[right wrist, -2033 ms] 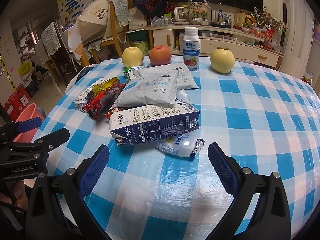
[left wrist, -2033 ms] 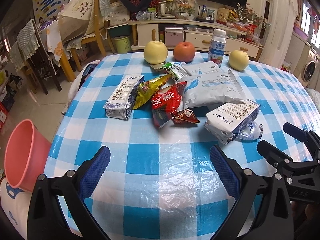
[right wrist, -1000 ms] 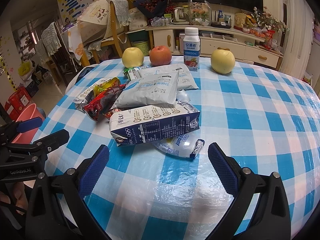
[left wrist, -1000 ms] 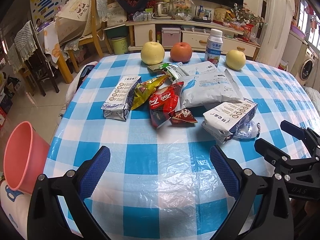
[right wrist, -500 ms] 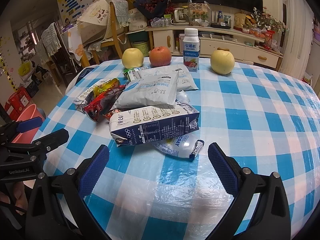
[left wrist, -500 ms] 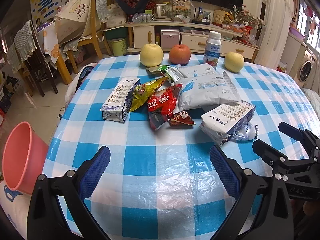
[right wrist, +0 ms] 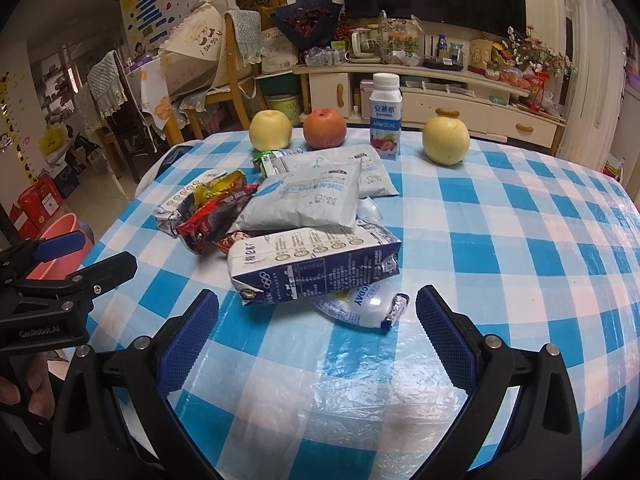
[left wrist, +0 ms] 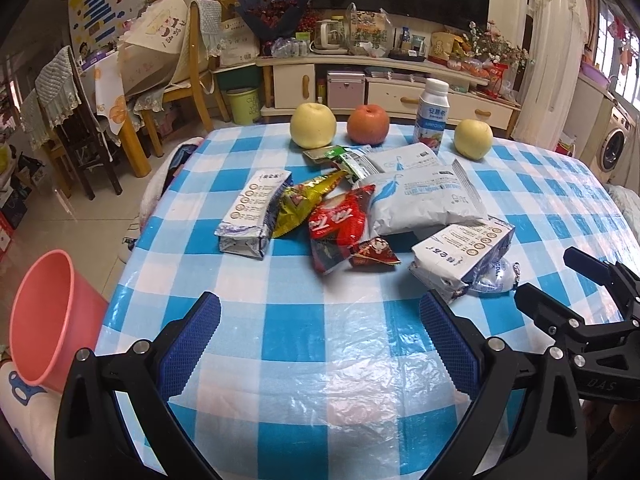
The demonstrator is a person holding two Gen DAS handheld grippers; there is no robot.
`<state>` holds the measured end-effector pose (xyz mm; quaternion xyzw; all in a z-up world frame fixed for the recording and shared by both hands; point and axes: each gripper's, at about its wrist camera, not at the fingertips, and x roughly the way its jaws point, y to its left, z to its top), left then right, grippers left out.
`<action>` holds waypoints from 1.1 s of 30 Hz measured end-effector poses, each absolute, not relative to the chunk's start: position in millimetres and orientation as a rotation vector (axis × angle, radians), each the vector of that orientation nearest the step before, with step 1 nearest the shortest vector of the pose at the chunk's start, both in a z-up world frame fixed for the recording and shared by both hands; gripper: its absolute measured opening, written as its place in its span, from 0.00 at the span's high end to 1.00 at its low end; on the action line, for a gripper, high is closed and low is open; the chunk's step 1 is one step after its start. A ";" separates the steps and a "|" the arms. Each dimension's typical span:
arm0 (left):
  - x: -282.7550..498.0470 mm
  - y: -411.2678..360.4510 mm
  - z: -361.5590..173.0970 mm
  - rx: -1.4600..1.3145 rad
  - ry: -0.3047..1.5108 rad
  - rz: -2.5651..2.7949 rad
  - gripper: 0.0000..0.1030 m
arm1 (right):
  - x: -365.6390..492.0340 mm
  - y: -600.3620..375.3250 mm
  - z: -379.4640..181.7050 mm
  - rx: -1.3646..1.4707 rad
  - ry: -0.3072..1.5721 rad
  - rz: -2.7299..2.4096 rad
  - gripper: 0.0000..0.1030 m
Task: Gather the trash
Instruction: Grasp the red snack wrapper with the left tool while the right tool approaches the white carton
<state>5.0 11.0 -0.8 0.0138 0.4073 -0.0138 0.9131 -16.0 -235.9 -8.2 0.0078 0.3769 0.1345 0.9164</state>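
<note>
— Blue and white squares cover the table (left wrist: 304, 360). Where is the trash?
— Wrappers (left wrist: 340, 220) and milk cartons (right wrist: 312, 264) lie piled mid-table. The pink bin (left wrist: 48, 312) stands beside it.
— And the claws?
— The left gripper (left wrist: 320, 332) and right gripper (right wrist: 318, 328) both gape wide, holding nothing.

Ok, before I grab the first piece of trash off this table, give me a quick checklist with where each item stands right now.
1. Left gripper open and empty: ok.
2. Right gripper open and empty: ok.
3. Milk carton ahead of the right gripper, nothing lying on top of it: ok.
4. Small white pouch partly tucked under that carton, may shift: not ok.
5. Pink bin upright beside the table: ok.
6. Bin contents: cannot tell.
</note>
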 end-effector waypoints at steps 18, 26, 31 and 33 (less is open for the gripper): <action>4.2 36.7 -1.7 -0.029 0.818 -0.050 0.04 | -12.9 -213.9 -10.7 -0.010 0.771 0.292 0.03; 11.5 33.8 -7.1 -0.038 0.819 -0.042 0.44 | -9.5 -223.0 -14.1 0.005 0.770 0.283 0.03; 34.2 33.6 -24.2 -0.054 0.851 -0.030 0.58 | -0.1 -230.6 -21.3 0.017 0.782 0.288 0.03; 42.8 29.4 -28.3 -0.033 0.844 -0.053 0.64 | 4.7 -233.0 -22.6 0.015 0.773 0.298 0.03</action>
